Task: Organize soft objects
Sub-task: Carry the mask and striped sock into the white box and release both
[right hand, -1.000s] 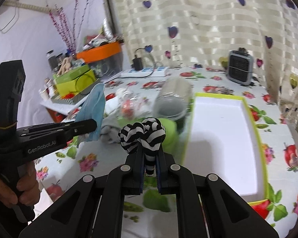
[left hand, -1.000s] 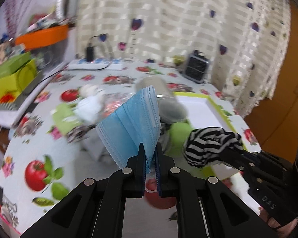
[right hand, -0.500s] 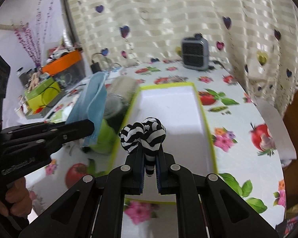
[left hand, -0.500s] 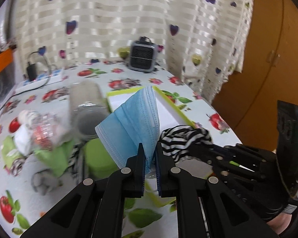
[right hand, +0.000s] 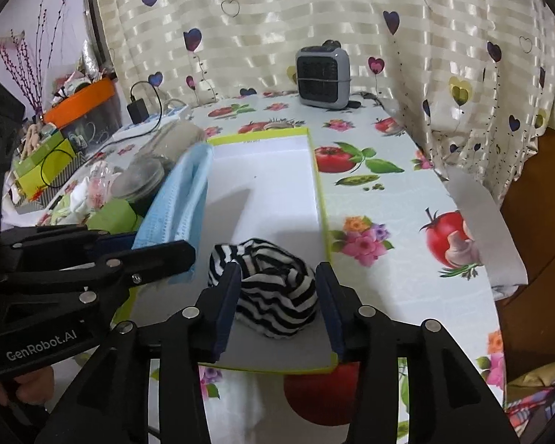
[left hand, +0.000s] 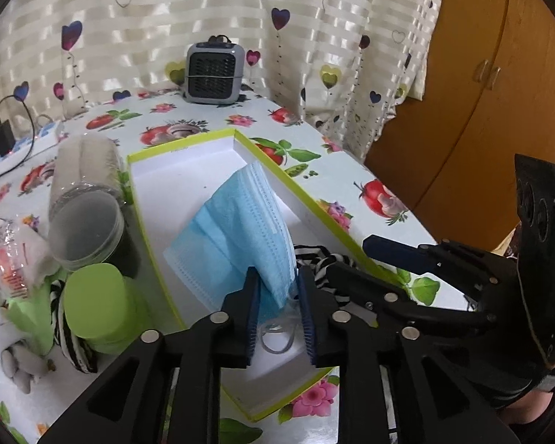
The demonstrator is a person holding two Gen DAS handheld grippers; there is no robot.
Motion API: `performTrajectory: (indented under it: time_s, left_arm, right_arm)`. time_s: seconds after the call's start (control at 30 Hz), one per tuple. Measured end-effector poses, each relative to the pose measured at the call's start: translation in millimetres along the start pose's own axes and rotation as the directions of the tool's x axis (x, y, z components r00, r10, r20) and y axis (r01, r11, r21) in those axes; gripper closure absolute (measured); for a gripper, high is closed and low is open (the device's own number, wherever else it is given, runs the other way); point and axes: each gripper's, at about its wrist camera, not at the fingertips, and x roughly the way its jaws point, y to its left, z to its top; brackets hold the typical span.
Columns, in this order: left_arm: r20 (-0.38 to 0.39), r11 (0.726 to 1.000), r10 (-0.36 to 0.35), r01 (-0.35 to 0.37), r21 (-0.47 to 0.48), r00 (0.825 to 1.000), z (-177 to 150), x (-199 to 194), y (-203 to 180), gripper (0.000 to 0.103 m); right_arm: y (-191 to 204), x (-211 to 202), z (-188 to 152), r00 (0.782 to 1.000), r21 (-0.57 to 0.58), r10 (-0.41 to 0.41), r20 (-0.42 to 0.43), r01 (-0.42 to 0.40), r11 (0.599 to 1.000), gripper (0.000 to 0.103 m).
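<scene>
Covering the table, a fruit-print cloth (right hand: 388, 192) carries a white tray (right hand: 273, 185) with a lime-green rim. Inside it lie a blue face mask (left hand: 236, 229) and a striped sock (right hand: 273, 288). The left gripper (left hand: 277, 296) and right gripper (right hand: 277, 288) are both opening, pads clear of each item.

A cream striped curtain (right hand: 314, 11) printed with hearts fills the top of both views. A table (right hand: 396, 192) covered with a fruit-and-flower cloth is seen below it. A grey heater (left hand: 215, 73) is set at the table's far edge. Brown wooden cupboard doors (left hand: 473, 85) are seen at the right.
</scene>
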Motion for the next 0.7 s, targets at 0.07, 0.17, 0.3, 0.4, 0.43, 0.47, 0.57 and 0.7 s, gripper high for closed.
performTrajectory:
  time_s: [0.07,0.17,0.3,0.4,0.43,0.47,0.57,0.7]
  left_arm:
    - [0.014,1.000,-0.011,0.011,-0.001,1.000,0,-5,-1,0.078]
    - [0.037,1.000,-0.022,0.022,-0.003,0.999,0,-14,-1,0.076]
    - [0.064,1.000,-0.025,0.026,-0.015,0.998,-1,-26,1,0.075]
    - [0.067,0.999,-0.005,0.008,-0.041,0.998,-6,-33,7,0.075]
    - [0.069,0.999,-0.004,0.008,-0.048,0.998,-8,-35,9,0.075]
    - [0.071,0.998,-0.002,0.006,-0.057,0.997,-11,-39,11,0.075]
    - [0.088,0.997,0.011,-0.005,-0.071,0.996,-19,-51,17,0.075]
    - [0.106,0.995,0.044,-0.034,-0.098,0.993,-30,-67,27,0.075]
  right_arm:
    - [-1,-4,2,1.000,0.004,-0.009,0.012,0.009,1.000,0.060]
    - [-2,-12,5,0.999,0.008,-0.010,0.035,0.010,1.000,0.060]
    - [2,-18,7,0.999,0.005,-0.011,0.051,0.011,1.000,0.060]
    - [5,-21,6,0.998,0.002,-0.007,0.055,0.006,1.000,0.060]
    - [6,-22,6,0.998,0.000,-0.004,0.055,0.004,1.000,0.060]
    - [8,-22,5,0.999,-0.002,0.001,0.054,-0.001,1.000,0.060]
    - [14,-24,3,0.999,-0.016,0.018,0.050,-0.017,1.000,0.060]
    - [26,-27,0,0.998,-0.042,0.049,0.047,-0.047,0.998,0.060]
